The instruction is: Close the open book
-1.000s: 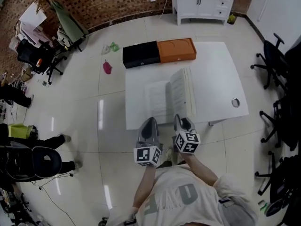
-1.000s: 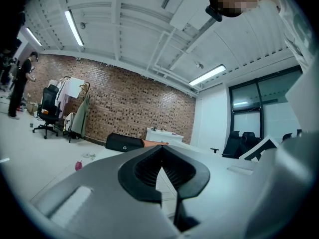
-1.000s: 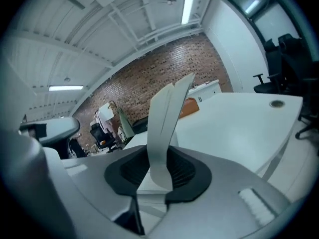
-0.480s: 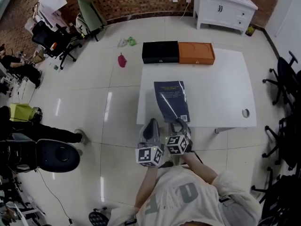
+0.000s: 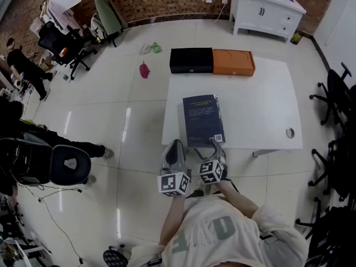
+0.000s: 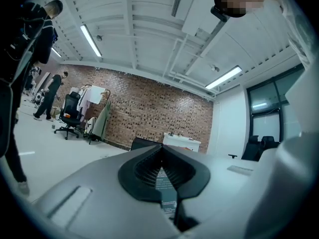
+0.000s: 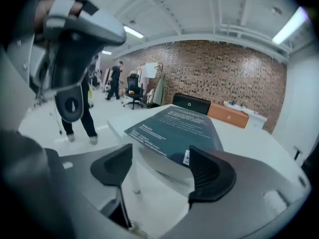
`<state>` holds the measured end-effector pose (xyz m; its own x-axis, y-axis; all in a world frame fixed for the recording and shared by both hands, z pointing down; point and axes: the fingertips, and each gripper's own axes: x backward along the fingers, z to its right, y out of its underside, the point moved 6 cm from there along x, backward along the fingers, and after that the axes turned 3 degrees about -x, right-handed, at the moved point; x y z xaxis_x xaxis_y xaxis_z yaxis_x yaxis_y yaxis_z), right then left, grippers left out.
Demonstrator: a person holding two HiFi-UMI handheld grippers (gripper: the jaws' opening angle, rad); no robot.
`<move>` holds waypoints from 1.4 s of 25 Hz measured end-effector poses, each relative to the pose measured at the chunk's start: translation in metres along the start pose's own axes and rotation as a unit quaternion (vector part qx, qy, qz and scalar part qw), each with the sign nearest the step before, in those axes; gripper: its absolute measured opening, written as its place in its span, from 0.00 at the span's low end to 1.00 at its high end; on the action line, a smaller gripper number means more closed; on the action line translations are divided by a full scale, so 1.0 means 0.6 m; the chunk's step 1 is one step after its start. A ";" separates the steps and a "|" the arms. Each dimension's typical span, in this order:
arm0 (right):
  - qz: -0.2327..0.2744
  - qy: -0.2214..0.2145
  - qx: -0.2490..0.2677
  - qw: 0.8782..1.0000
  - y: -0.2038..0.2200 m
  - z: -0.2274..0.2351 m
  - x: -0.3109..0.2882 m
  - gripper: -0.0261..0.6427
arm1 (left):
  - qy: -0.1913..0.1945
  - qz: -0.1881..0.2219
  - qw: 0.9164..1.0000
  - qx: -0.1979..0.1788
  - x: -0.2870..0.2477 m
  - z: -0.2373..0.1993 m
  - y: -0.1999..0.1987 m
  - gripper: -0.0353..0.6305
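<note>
Head view is showing both tools at the near edge of the surface [image 5: 256, 104]. Left tool [image 5: 176, 149] is hanging level just left of the book's near corner, its jaws pressed together on nothing. Right tool [image 5: 216, 144] is tilting downward at the book's near edge; its jaws are opening, spread wide, with that edge showing in the gap ahead of them and neither pad pressing on it.

Just beyond them, the book [image 5: 203, 120] is lying shut and flat, dark cover up, along the near side of the surface. So the closing itself is looking done, and the step in hand is likely the release. Doing it well is meaning keeping the right jaws wide and backing straight toward the near side, without snagging the cover or nudging the book off the edge.

Farther off, a black box [image 5: 191, 60] and an orange box [image 5: 233, 63] are sitting at the far edge, well apart from the book.
</note>
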<state>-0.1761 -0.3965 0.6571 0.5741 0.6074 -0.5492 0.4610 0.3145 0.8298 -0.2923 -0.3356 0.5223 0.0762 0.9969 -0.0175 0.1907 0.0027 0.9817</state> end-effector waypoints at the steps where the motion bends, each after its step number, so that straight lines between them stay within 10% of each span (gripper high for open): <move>1: 0.008 -0.017 -0.029 0.999 -0.004 0.001 0.005 0.57 | 0.003 0.002 1.000 -0.001 -0.001 0.001 -0.001 0.08; 8: 0.113 -0.002 -0.196 0.974 -0.068 0.081 0.085 0.53 | 0.027 0.024 0.999 -0.005 -0.001 0.011 -0.019 0.08; 12: 0.168 0.042 -0.254 0.951 -0.098 0.140 0.169 0.05 | 0.066 0.022 0.997 -0.011 -0.004 0.039 -0.015 0.08; 24: 0.211 0.135 -0.265 0.931 -0.013 0.128 0.371 0.05 | 0.148 0.015 0.988 -0.029 0.081 0.114 0.016 0.08; 35: 0.227 0.111 -0.255 0.933 0.256 -0.076 0.697 0.05 | 0.129 0.024 0.991 -0.034 0.557 0.249 0.107 0.08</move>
<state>0.1039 -0.0609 0.5597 0.4518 0.8806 -0.1429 -0.2101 0.2607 0.9423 -0.1083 -0.0140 0.5510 -0.1715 0.9827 0.0693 0.1250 -0.0481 0.9910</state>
